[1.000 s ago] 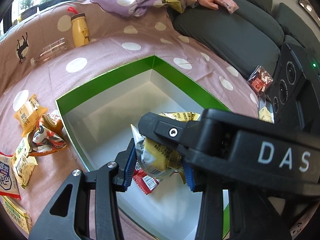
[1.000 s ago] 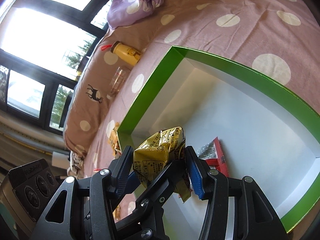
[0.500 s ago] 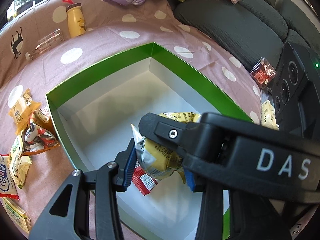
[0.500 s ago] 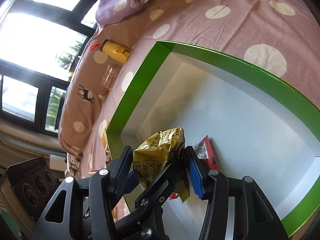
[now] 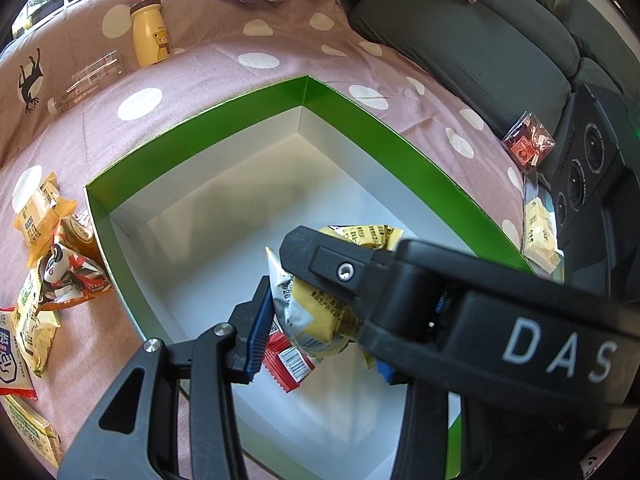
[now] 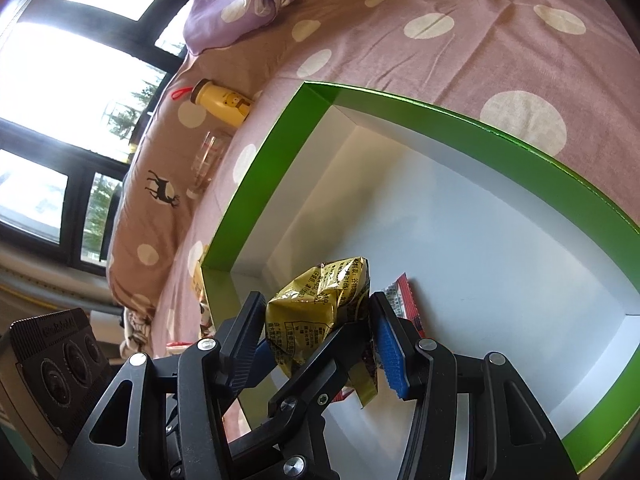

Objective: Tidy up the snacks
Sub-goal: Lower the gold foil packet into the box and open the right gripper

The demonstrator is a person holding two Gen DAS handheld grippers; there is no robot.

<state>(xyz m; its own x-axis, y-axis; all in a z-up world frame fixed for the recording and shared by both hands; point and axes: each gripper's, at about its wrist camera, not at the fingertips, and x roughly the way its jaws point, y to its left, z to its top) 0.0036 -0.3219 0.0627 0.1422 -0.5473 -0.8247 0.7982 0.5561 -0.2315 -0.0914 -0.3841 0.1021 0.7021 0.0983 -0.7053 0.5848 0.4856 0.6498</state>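
Note:
A green box (image 5: 200,120) with a white inside lies on the polka-dot cover; its rim also shows in the right wrist view (image 6: 260,184). Both grippers hang over its near part and cross at a crumpled yellow snack packet (image 5: 312,312). My left gripper (image 5: 320,328) has the packet against its left pad while its jaws are opening; its right pad is mostly hidden behind the right gripper's body (image 5: 460,312). My right gripper (image 6: 318,308) is shut on the yellow packet (image 6: 316,304). A red packet (image 5: 288,364) lies on the box floor below.
Several loose snack packets (image 5: 48,216) lie left of the box. A yellow bear bottle (image 5: 150,36) and a clear bottle (image 5: 86,82) are at the far side. Grey sofa cushions (image 5: 460,40), a red packet (image 5: 528,144) and a yellow packet (image 5: 540,236) are to the right.
The left view has tipped down a little, so the box's far corner sits higher in frame. The left jaws stand slightly wider. The packet stays between both pairs of fingers.

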